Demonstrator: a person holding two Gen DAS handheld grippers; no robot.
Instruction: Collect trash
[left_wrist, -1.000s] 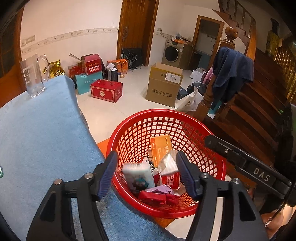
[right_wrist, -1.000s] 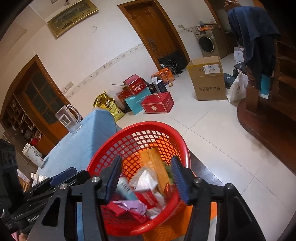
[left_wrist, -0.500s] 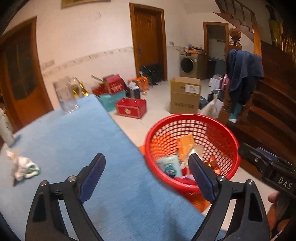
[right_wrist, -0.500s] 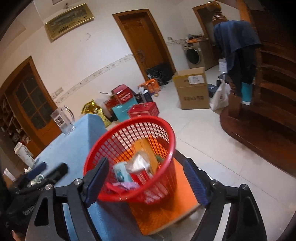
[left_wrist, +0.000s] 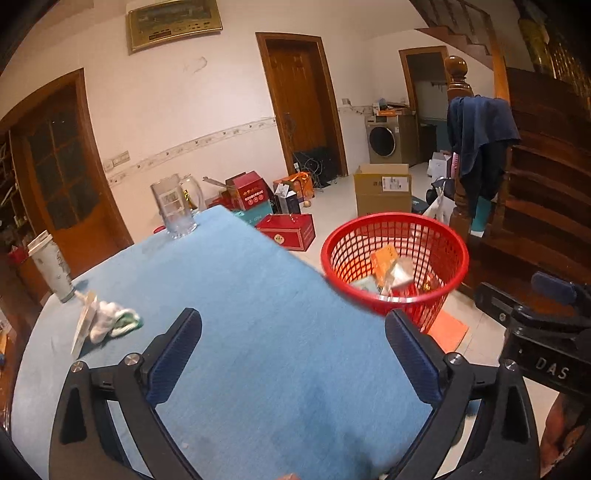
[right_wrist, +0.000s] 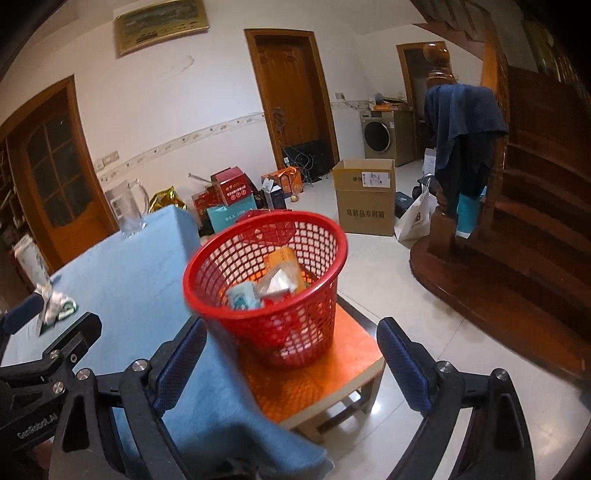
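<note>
Trash (left_wrist: 110, 322) is seen crumpled near the tabletop's (left_wrist: 258, 332) left edge. Both the left hand-held gripper (left_wrist: 293, 350) and right hand-held gripper (right_wrist: 291, 363) have just been opened wide, nothing between the jaws. Red basket (right_wrist: 266, 280) is set on an orange stool (right_wrist: 332, 373) beside the tabletop's right edge

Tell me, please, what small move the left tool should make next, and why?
Probably swing the left tool, whose jaws have just been opening and hold nothing, toward the crumpled white-and-green wrapper still lying on the blue tablecloth. The red basket already holds other trash, so that scrap looks like the nearest piece left.
</note>
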